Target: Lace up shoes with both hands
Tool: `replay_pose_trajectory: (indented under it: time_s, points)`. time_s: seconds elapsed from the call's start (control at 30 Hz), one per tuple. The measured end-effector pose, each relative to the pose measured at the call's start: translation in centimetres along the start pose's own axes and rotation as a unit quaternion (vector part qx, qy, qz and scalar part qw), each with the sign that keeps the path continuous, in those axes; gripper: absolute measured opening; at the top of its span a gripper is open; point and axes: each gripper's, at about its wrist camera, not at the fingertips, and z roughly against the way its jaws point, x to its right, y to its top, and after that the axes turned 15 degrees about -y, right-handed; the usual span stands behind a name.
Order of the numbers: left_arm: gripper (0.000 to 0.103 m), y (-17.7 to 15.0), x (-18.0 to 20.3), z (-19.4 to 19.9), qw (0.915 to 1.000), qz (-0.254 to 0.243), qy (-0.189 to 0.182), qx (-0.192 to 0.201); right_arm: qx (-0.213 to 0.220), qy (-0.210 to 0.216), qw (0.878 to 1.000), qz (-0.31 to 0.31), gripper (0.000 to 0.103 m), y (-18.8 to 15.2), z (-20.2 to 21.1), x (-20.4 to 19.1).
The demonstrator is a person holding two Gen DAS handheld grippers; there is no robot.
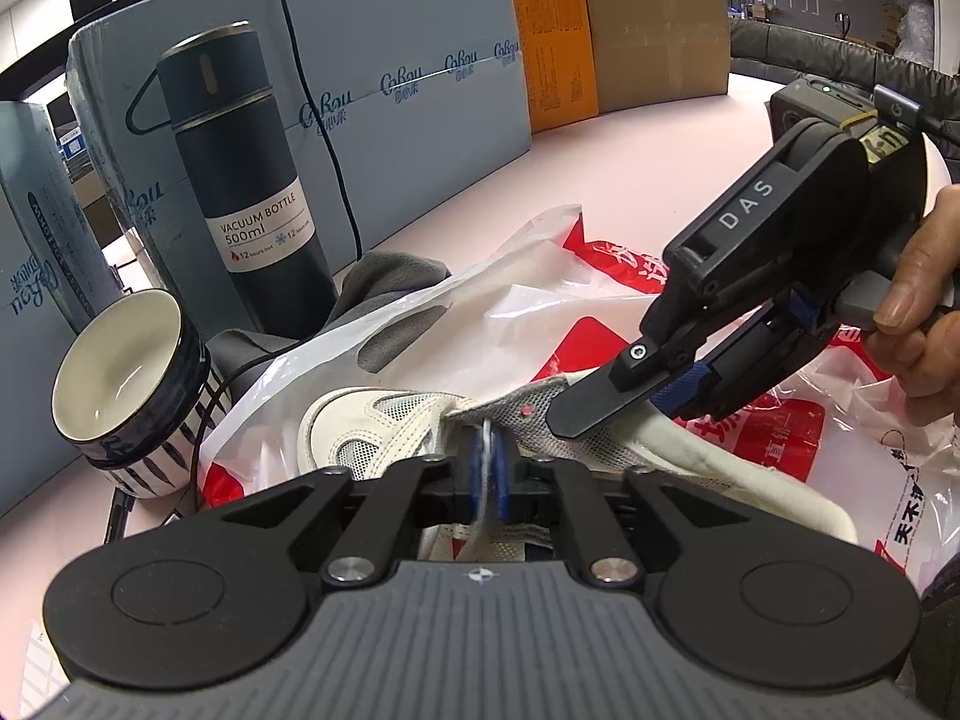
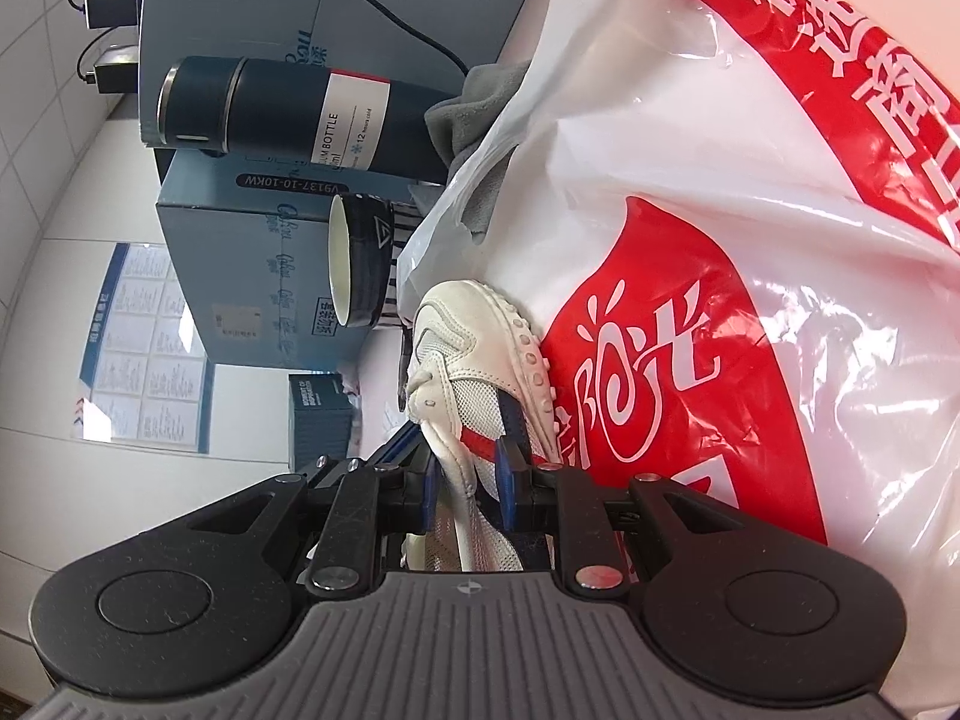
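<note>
A white mesh sneaker [image 1: 372, 420] lies on a red-and-white plastic bag [image 1: 528, 306] on the pink table. Low in the left wrist view, my left gripper [image 1: 487, 462] hovers over the shoe's tongue. Its blue pads stand a narrow gap apart, and a white lace [image 1: 489, 438] runs between them. My right gripper [image 1: 576, 414] comes in from the right, held by a hand [image 1: 918, 300], and is shut on the shoe's side wall near the collar. In the right wrist view, which is rolled sideways, the same sneaker [image 2: 468, 324] sits clamped between the right gripper's [image 2: 468, 456] blue pads.
A dark vacuum bottle [image 1: 240, 180] and a striped cup [image 1: 120, 372] stand left of the shoe, with a grey cloth [image 1: 390, 282] behind the bag. Blue boxes [image 1: 390, 90] and cardboard boxes [image 1: 654, 30] line the table's far edge. A black cable [image 1: 324, 138] hangs down over them.
</note>
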Motion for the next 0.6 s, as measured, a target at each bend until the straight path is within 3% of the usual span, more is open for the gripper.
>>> replay_pose_trajectory:
  time_s: [0.17,0.3,0.6]
  points:
    - [0.040,-0.3,0.5,1.4,0.9997,-0.015,0.014,0.009,0.001,0.001,1.000,0.007,0.020,-0.1,0.3,-0.1]
    - [0.040,-0.6,0.0,2.3,0.9998,-0.004,0.014,0.014,0.001,0.002,1.000,0.006,0.020,-0.3,0.4,0.0]
    - [0.026,-0.5,-0.1,1.7,1.0000,0.008,0.001,0.002,-0.001,0.004,1.000,0.003,0.020,-0.2,0.2,-0.4]
